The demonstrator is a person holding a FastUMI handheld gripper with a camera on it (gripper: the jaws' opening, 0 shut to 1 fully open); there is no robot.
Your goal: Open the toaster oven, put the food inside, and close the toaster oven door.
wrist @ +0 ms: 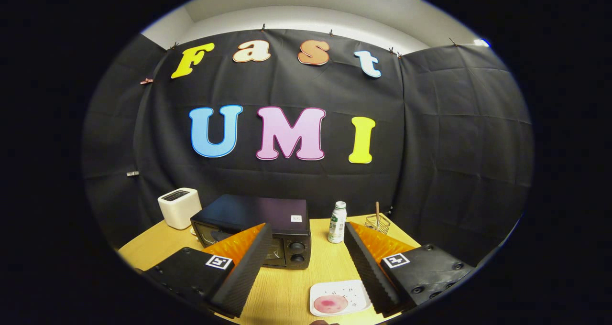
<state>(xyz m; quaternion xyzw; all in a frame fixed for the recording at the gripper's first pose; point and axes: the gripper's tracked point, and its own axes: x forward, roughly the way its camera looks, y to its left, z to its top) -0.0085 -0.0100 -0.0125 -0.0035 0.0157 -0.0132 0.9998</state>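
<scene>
Looking forward along the gripper [306,263]: fingers spreading wide apart, jaws released, gripping nothing, hanging above the table [282,287] with bare wood showing in the gap. Sitting beyond the left finger [244,267], a black oven [258,229], door closed, its two knobs [297,251] stacked on the right end of the front panel, a small white sticker [296,218] lying on its top near the right edge; part of the glass door hiding behind that left finger. Resting near the table's front, just inside the right finger [366,267], a white plate [338,297] carrying a round pink slice of food [330,303], well apart from the oven and touching neither finger as far as can be told. Standing upright on the table to the right of the oven, between the two fingertips in depth and beyond them, a white bottle [337,222] with a pale cap. Standing further right at the table's back edge, a small wire holder [378,223] with one brown stick rising from it. Sitting left of the oven near the back corner, a white toaster [179,208] with a dark slot on top. Hanging behind everything, black cloth [454,148] forming the booth wall, pinned along its upper edge, with a pale ceiling [306,9] showing above.
</scene>
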